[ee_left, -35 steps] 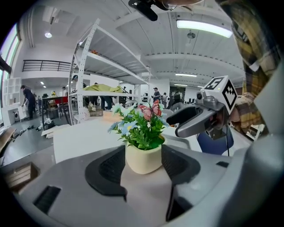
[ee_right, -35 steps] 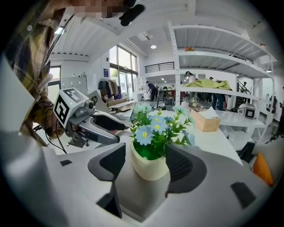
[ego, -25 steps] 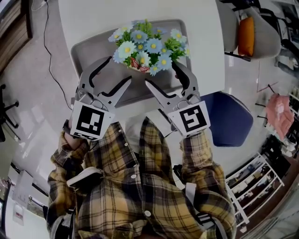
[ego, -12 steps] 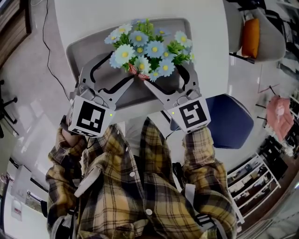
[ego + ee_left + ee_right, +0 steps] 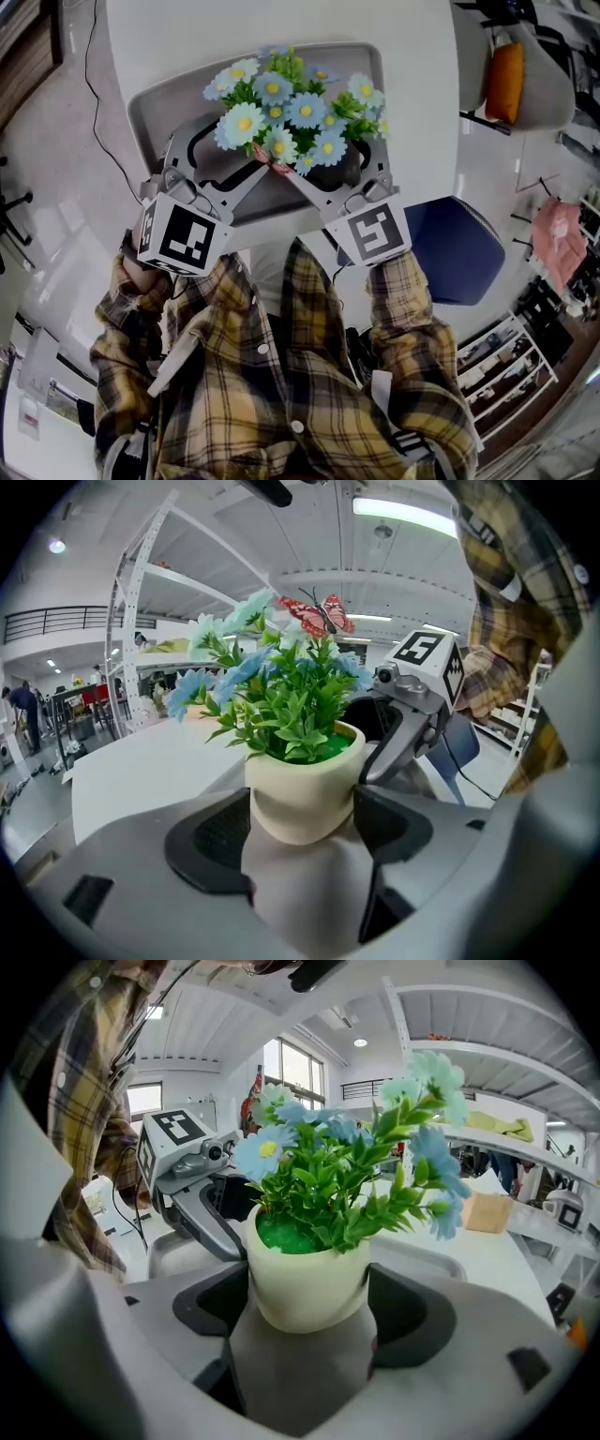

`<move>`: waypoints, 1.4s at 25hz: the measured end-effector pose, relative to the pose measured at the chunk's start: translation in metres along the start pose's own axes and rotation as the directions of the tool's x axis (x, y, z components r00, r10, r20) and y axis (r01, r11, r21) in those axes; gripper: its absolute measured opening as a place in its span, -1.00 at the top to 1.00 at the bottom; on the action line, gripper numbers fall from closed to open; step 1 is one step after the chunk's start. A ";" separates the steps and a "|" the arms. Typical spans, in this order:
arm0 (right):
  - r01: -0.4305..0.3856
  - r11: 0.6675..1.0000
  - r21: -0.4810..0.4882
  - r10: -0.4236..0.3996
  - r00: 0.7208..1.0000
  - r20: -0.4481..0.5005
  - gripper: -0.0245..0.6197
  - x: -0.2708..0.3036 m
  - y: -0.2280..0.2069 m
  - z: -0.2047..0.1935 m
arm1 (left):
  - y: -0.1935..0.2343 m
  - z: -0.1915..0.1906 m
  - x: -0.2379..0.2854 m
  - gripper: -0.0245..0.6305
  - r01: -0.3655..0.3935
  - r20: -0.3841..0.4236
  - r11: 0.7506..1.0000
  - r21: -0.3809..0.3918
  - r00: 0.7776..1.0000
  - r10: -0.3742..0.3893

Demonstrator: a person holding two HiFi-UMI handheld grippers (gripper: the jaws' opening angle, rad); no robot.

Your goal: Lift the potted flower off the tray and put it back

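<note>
**Head view.** The potted flower (image 5: 291, 103) stands on the grey tray (image 5: 155, 108), upper middle of frame. The tray sits on a white table (image 5: 169, 33). The left gripper (image 5: 225, 150) and the right gripper (image 5: 330, 169) come in from below, side by side, each spread wide. Their inner jaws nearly meet just under the blossoms (image 5: 272, 89), which hide the pot from here. By my reading the lift has not begun.

**Left gripper view.** The jaws have just been opening and stand released. The cream pot (image 5: 300, 794) is between the pads (image 5: 211, 841), seated on the tray. The pad faces sit right at the pot wall; contact or a sliver of gap, cannot tell. The right gripper shows behind the pot, right of frame. A red butterfly pick (image 5: 319, 616) tops the foliage.

**Right gripper view.** Mirror of the above: the jaws have just opened and are unclenched, with the pot between the dark pads and nothing gripped.

**Doing it well, as I judge it:**
- Close both pairs together on the rounded wall below the rim.
- Keep the pot upright and raise both hands at one rate so neither twists it.
- Lift just clear of the tray, then bring it straight back down onto the same patch.

**In the way:** the grippers crowd each other on the near side, and the leaves (image 5: 291, 714) trail over the jaws and could snag.

**Around:**
- a blue chair (image 5: 459, 248), right of centre
- an orange cushion (image 5: 494, 66), upper right
- a cable (image 5: 94, 89) on the floor, upper left
- a cardboard box (image 5: 487, 1211) on the table, right of frame in the right gripper view

All of these are well apart from the tray.
</note>
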State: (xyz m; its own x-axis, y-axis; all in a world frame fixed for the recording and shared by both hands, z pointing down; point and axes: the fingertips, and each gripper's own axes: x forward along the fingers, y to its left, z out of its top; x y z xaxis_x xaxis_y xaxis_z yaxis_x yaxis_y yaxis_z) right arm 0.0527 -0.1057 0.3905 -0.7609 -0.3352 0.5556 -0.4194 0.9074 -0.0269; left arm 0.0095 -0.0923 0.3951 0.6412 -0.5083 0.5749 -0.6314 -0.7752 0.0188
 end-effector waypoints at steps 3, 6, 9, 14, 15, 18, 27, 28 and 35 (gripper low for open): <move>0.002 1.000 0.004 -0.002 1.000 0.011 -0.24 0.001 0.000 -0.001 | -0.003 -0.001 0.004 -0.08 -0.003 0.005 1.000 0.000 1.000 0.003; 0.005 1.000 0.006 -0.006 1.000 0.018 -0.24 0.000 0.000 -0.002 | -0.004 -0.001 0.004 -0.08 -0.008 0.009 1.000 -0.003 1.000 0.008; 0.010 1.000 0.013 -0.011 1.000 0.022 -0.24 0.003 -0.001 -0.005 | -0.003 -0.004 0.007 -0.08 -0.012 0.012 1.000 -0.005 1.000 0.012; 0.011 1.000 0.013 -0.011 1.000 0.012 -0.24 0.000 -0.001 0.000 | -0.002 0.000 0.002 -0.08 -0.022 0.001 1.000 -0.012 1.000 0.022; 0.010 1.000 0.013 -0.010 1.000 0.014 -0.24 0.001 -0.001 0.000 | -0.002 0.000 0.002 -0.08 -0.024 0.001 1.000 -0.013 1.000 0.024; 0.003 1.000 0.015 -0.004 1.000 0.027 -0.24 0.001 -0.001 0.001 | -0.001 0.001 0.002 -0.08 -0.032 0.016 0.999 -0.022 0.999 0.033; 0.003 1.000 -0.019 -0.002 0.999 0.048 -0.24 -0.007 -0.002 0.013 | 0.002 0.017 -0.006 -0.08 -0.054 0.052 0.998 -0.028 0.997 0.056; 0.007 1.000 -0.022 -0.006 0.999 0.052 -0.24 -0.007 -0.003 0.015 | 0.002 0.017 -0.007 -0.08 -0.053 0.056 0.998 -0.029 0.997 0.055; 0.040 0.999 -0.034 -0.038 0.996 0.083 -0.24 -0.007 -0.006 0.014 | 0.003 0.017 -0.002 -0.08 -0.047 0.090 0.999 -0.017 0.995 0.048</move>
State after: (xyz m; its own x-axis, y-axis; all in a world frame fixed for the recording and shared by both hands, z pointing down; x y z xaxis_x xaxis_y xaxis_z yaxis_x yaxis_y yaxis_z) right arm 0.0538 -0.1122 0.3751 -0.7832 -0.3889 0.4852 -0.4327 0.9012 0.0238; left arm 0.0143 -0.1003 0.3799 0.6466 -0.5766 0.4994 -0.6681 -0.7440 0.0060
